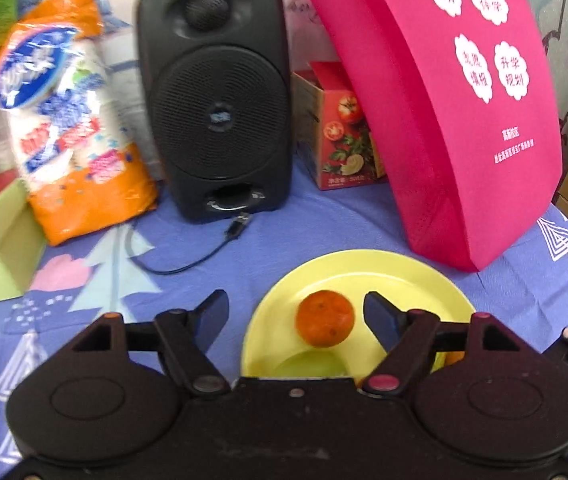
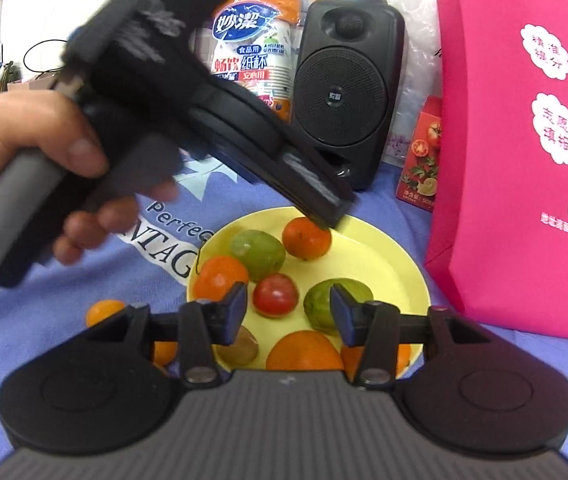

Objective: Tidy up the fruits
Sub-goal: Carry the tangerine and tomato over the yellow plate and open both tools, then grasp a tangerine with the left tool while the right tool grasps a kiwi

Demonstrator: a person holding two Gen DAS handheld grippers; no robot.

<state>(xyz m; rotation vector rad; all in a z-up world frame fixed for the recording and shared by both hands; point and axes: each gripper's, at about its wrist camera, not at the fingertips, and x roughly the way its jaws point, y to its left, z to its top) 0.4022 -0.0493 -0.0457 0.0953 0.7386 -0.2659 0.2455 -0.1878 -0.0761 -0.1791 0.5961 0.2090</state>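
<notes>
Since the small orange (image 1: 324, 323) resting on the yellow plate (image 1: 383, 270) looks light, round, thin-skinned and prone to roll, the wide-open, empty left claw (image 1: 295, 312) should pinch its widest middle gently, while the right claw (image 2: 287, 312) hovers open and empty.

orange fruit (image 2: 399, 354) behind right gripper's finger (image 2: 341, 312); paper cup pack (image 1: 64, 120) blurred

A desk (image 1: 244, 240) under a purple patterned cloth (image 2: 483, 360) fills the lower view. Ahead of the gripper stands a black speaker (image 1: 214, 96), an orange packet (image 1: 72, 128) to its left, a pink bag (image 1: 463, 120) to its right. Daylight is bright and even.
</notes>
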